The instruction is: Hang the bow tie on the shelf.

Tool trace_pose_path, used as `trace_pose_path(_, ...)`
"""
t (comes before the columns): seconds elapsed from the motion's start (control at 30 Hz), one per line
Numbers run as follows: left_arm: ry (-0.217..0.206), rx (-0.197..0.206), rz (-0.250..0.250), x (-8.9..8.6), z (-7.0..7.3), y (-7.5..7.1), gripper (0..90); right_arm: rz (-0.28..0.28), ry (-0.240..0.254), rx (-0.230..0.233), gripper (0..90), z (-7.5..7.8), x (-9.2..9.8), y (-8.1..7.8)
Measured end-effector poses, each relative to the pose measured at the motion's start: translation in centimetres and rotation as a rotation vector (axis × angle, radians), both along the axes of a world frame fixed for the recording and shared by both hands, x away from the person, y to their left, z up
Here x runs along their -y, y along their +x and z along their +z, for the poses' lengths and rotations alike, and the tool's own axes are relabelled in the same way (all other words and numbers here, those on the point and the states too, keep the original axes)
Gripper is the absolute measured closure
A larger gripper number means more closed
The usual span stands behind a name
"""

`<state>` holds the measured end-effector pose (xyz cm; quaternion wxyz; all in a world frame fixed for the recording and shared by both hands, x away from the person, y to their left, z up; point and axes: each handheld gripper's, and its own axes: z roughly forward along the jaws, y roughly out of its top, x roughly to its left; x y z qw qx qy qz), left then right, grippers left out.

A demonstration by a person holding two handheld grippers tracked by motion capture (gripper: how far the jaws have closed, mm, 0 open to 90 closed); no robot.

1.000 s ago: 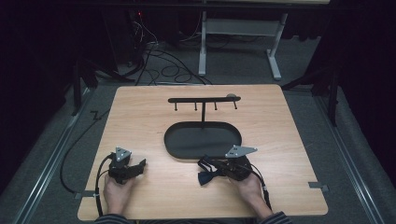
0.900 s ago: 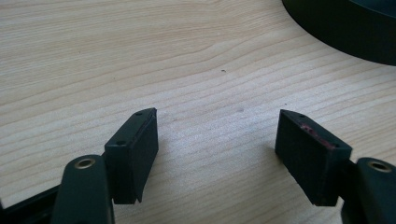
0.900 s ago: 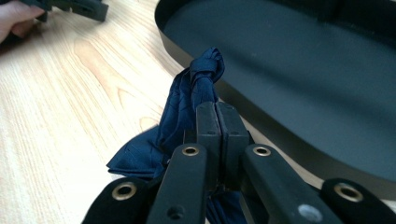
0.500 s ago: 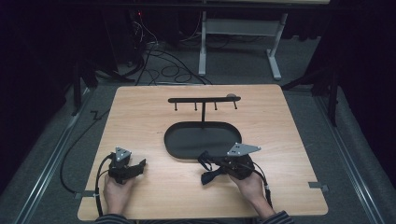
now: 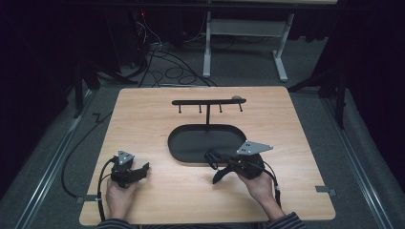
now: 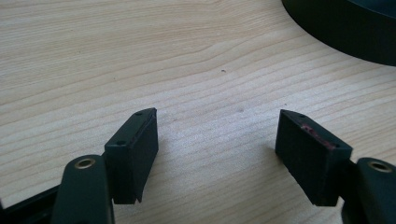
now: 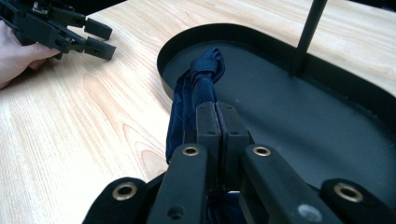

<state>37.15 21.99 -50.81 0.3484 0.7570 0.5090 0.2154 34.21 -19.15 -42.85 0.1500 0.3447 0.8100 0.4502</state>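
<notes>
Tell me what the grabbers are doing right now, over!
Left gripper open, empty, on the table. Right gripper shut on knotted blue cloth at the tray rim. Nothing in the way.

Pale wood-grain worktop [image 5: 143, 124], matte black oval tray [image 5: 191, 145] and hook stand [image 5: 208, 101], dark navy knotted cloth [image 7: 198, 88], black fingers [image 6: 133, 151], striped sleeves [image 5: 286, 223], grey carpet floor [image 5: 52, 148]

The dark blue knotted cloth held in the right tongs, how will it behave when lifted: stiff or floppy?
Probably floppy: the dark blue knotted fabric strip folds and creases where the right tongs pinch it. Likely light, as its free end droops beside them. The knot may catch on the rim of the black oval tray, which it now overhangs.
</notes>
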Motion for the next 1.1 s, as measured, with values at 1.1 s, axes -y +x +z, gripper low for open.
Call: trace_pose_path(1.1, 0.004, 0.001, 0.001, 0.0, 0.0, 0.0, 30.5, -0.046, 0.053, 0.079, 90.0, 5.1, 1.8, 2.3)
